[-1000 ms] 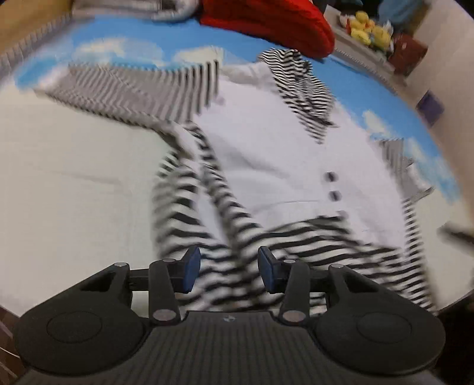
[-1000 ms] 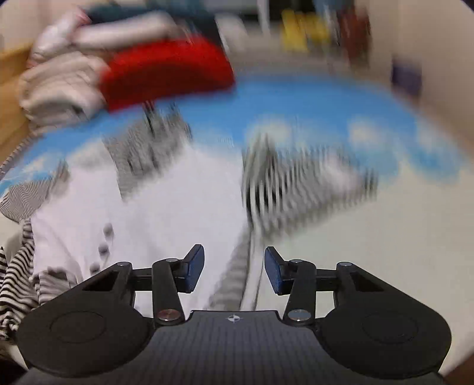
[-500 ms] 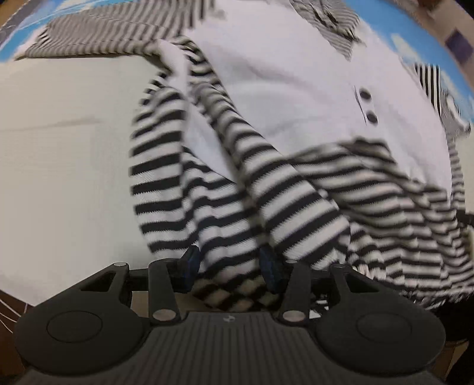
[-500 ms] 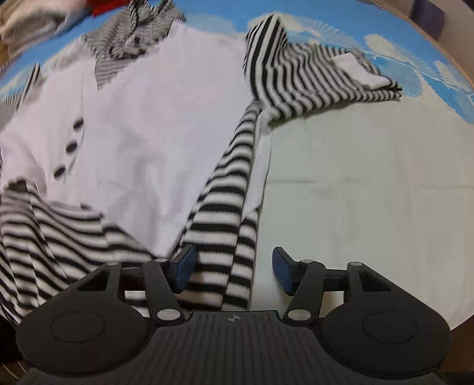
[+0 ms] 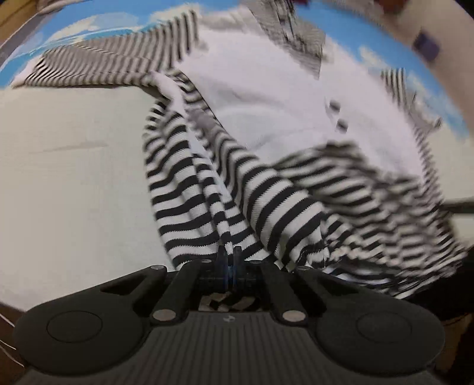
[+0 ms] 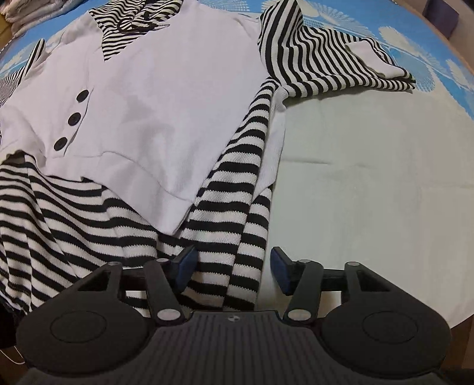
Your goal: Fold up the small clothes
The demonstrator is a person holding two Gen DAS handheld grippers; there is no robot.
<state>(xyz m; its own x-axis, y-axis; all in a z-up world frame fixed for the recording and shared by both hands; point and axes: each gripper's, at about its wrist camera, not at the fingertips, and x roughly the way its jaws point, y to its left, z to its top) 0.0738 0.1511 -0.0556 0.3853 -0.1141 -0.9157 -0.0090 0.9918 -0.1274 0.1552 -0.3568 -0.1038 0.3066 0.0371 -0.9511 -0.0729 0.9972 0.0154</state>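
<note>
A white top (image 6: 166, 88) with three black buttons (image 6: 74, 118) and black-and-white striped sleeves, collar and hem lies spread on a pale sheet (image 6: 370, 177). My left gripper (image 5: 228, 251) is shut, pinching the striped hem (image 5: 207, 213) at its left corner, and the cloth bunches up toward the pads. My right gripper (image 6: 232, 263) hovers low over the hem's other corner. Its jaws are closing with a striped fold (image 6: 225, 237) between them, and the right pad stands apart from the cloth. The right sleeve (image 6: 331, 59) lies folded out to the side.
A blue cloud-patterned cover (image 6: 429, 59) lies beyond the pale sheet. Folded pale clothes (image 6: 17, 14) are stacked at the far left, and a dark purple object (image 5: 426, 47) sits at the far right. The sheet's near edge (image 6: 462, 314) curves just past my right gripper.
My left jaws have gone from open to shut on the striped hem. My right gripper has dropped down to the hem's right corner and narrowed slightly.
</note>
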